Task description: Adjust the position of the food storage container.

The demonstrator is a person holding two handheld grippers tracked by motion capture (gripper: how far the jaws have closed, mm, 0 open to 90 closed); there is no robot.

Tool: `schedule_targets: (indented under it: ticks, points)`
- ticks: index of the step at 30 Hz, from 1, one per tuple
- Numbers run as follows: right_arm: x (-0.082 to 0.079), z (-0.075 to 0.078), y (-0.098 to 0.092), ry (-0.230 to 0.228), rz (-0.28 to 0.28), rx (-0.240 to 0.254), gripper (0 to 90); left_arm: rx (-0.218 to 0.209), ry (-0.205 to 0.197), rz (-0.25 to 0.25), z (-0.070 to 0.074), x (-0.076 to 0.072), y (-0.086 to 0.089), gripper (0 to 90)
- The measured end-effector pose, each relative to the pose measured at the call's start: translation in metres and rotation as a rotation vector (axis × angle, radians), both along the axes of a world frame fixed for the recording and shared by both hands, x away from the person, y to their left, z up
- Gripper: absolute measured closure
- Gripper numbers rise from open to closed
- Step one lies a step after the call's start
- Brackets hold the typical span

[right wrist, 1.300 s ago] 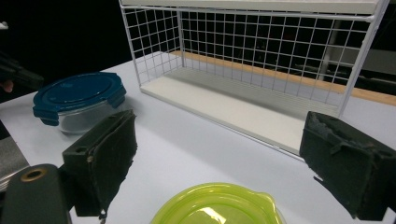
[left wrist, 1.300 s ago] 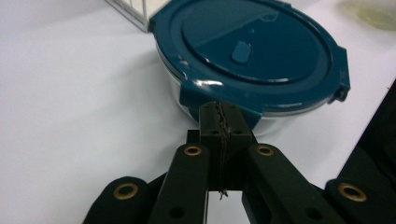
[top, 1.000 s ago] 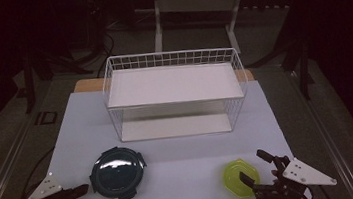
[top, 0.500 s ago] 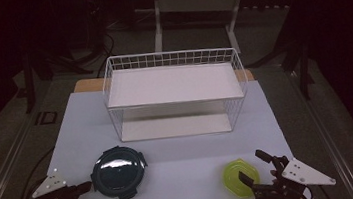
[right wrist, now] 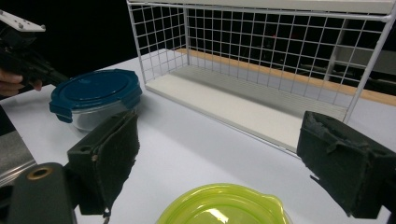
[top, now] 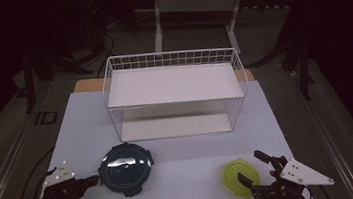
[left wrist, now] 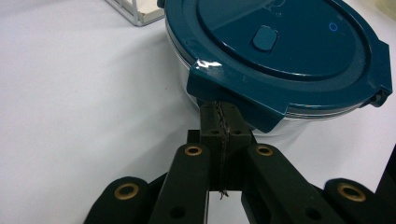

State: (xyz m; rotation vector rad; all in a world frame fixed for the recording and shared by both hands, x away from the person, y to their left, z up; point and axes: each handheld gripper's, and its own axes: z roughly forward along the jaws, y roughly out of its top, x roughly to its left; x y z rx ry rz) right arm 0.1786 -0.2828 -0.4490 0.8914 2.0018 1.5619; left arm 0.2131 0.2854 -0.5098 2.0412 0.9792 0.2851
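Observation:
A round clear container with a dark blue clip lid [top: 125,168] sits at the front left of the white table. My left gripper [top: 94,180] lies just left of it, jaws shut with nothing between them. In the left gripper view the closed tips [left wrist: 219,114] sit right under one clip tab of the blue lid [left wrist: 280,42]. A lime-green lidded container [top: 240,177] rests at the front right. My right gripper [top: 250,167] stands open around its near right side, and in the right gripper view the pads [right wrist: 112,154] stay apart above the green lid [right wrist: 224,205].
A white wire rack [top: 174,97] with two shelves stands at the middle back of the table [top: 189,188]. It is also in the right gripper view as the rack [right wrist: 280,60], with the blue container [right wrist: 95,91] and the left gripper [right wrist: 23,56] farther off.
My left gripper has slid right across the table up to the blue container's edge. The right gripper and both containers have stayed where they were.

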Motion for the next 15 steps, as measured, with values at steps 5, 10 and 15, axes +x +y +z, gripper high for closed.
schedule_targets:
  ticks: [5,10,15]
  points:
    - [0.000,0.000,0.000,0.002,-0.004,-0.001,12.4,-0.002,0.004,-0.008,0.000,0.005,-0.005,88.8]
    - [0.000,0.000,0.000,0.006,0.002,-0.002,11.0,-0.003,0.007,-0.019,0.000,0.011,-0.011,88.8]
    - [0.001,0.000,0.000,0.006,0.005,-0.002,10.7,-0.001,0.009,-0.033,0.001,0.017,-0.018,88.8]
